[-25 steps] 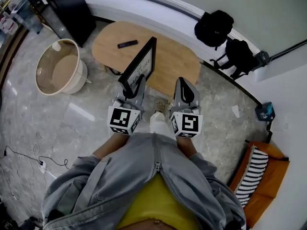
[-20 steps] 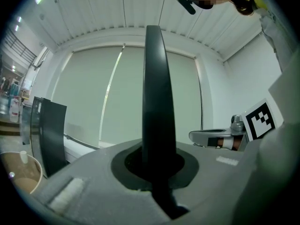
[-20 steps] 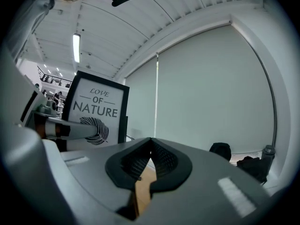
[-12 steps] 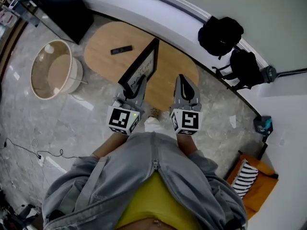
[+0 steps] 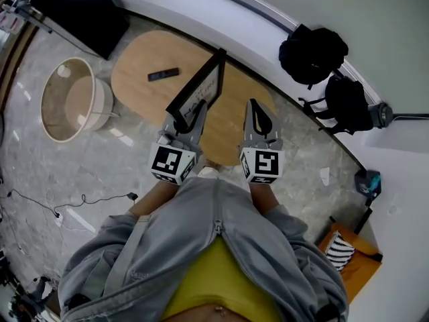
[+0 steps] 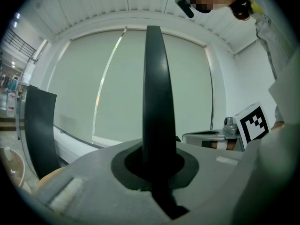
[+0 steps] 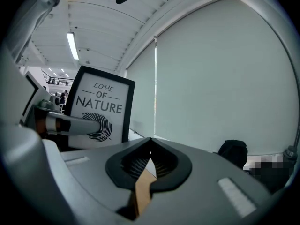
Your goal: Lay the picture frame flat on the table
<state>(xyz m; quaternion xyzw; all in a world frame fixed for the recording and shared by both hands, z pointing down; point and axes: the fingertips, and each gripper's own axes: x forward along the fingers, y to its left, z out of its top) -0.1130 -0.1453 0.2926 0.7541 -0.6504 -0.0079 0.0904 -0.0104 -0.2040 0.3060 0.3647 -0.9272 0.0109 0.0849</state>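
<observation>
Now: frame (image 5: pixel 201 91) is pinched low on its near edge between your left gripper's (image 5: pixel 186 118) fingers. It stands upright and edge-on to them, rising straight above the fingertips. The print side, LOVE OF NATURE over a feather drawing, faces your right gripper (image 5: pixel 259 113). Your right fingers are pressed together on nothing, level with the left ones, off the print side and apart from the frame. The frame is over the near part of the table (image 5: pixel 137 89); can't tell whether its bottom touches the wood. Remote (image 5: pixel 163 74) lies flat on the table beyond your left fingertips and to their left, well apart from the frame. Tub (image 5: pixel 67 99) sits on the floor, farther left of the left fingers. Two black bags (image 5: pixel 313 51) lie by the wall, beyond and right of your right fingertips.
</observation>
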